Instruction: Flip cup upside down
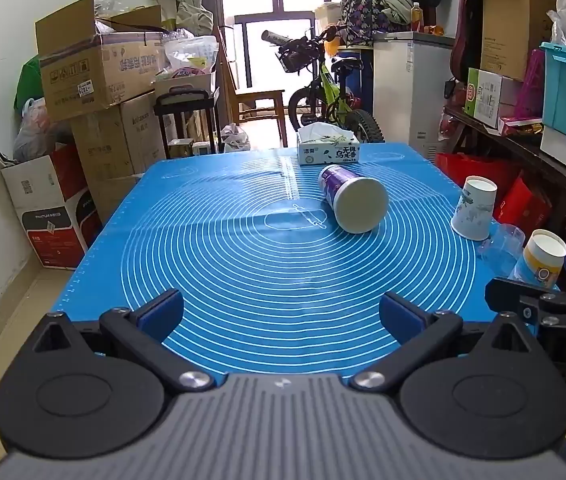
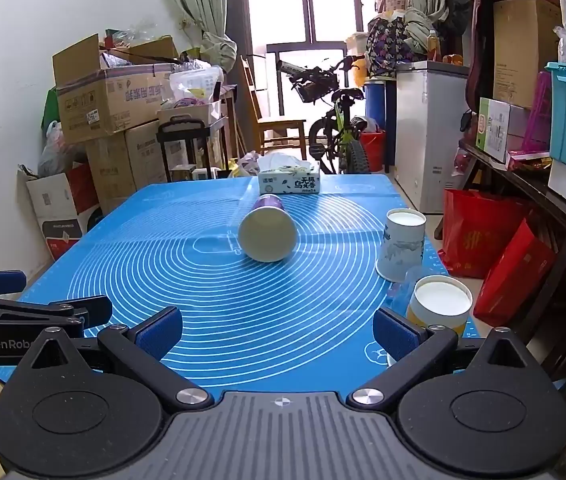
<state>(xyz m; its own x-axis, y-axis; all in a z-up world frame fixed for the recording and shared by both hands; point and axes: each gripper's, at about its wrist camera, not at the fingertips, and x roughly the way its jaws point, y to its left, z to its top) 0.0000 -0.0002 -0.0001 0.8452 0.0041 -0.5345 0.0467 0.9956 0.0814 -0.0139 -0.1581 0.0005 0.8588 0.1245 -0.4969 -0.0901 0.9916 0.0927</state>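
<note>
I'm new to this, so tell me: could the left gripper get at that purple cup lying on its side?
Probably yes. The left gripper is open and empty, and only bare blue mat lies between it and the purple cup. The other cups stand off to the right, out of its path.

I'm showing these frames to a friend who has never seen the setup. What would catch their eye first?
The bright blue mat with its white rings fills the table. Near its middle a purple cup lies on its side, its flat base towards the cameras. Along the right edge stand two upside-down paper cups, a white one and a yellow one, while both grippers, left and right, are open and empty at the near edge.
</note>
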